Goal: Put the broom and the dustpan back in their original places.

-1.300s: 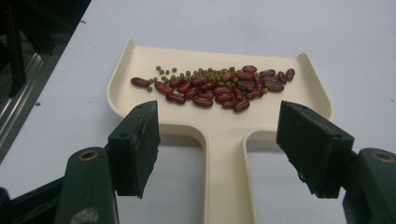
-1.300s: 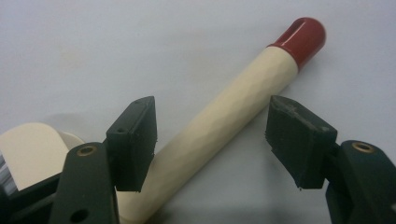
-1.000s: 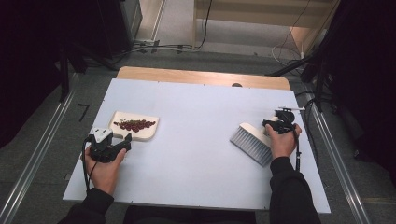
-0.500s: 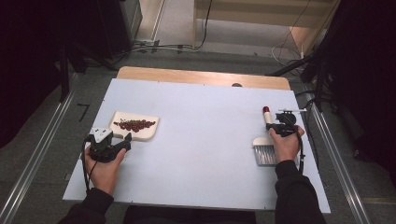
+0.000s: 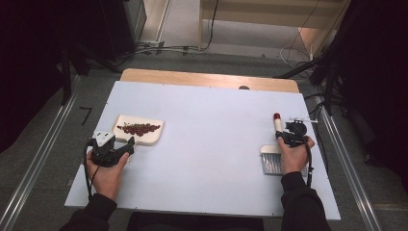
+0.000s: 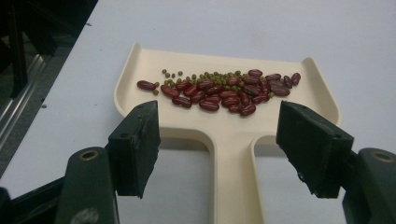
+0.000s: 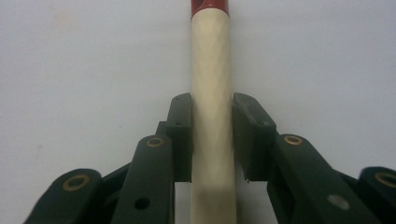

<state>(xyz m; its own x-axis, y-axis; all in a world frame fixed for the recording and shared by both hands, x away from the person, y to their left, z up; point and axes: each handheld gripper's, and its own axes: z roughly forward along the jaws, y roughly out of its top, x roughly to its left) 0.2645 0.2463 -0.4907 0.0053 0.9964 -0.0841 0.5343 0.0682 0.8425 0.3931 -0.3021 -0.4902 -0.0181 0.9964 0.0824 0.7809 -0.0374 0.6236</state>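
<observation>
Two tools are working over a pale, matte desk point(image 5: 207, 144). The right tool point(image 7: 212, 135) is clamping the round, cream handle of a small brush point(image 7: 211, 84), its black pads pressing both sides of the shaft; its jaws have just been closing on it. The handle is looking smooth and faintly faceted, ending in a glossy red cap that the top edge of the right gripper view is cutting off. In the high view the brush point(image 5: 277, 126) is lying near the desk's right edge with its grey bristle head point(image 5: 271, 161) pointing toward the person, and the right hand point(image 5: 293, 153) is covering part of it.

The left tool point(image 6: 219, 140) is standing open, its two blocky, rubbery pads sitting either side of the flat handle of one cream plastic dustpan point(image 6: 224, 100) without touching it. The dustpan is shallow with a raised rim, resting on the desk's left side point(image 5: 139, 129). Inside it a loose row of glossy, dark red kidney-shaped beans point(image 6: 224, 93) is mingling with tiny round green ones point(image 6: 205, 77); they are overlapping too much to count. The dustpan's handle is running out of frame at the bottom.
</observation>
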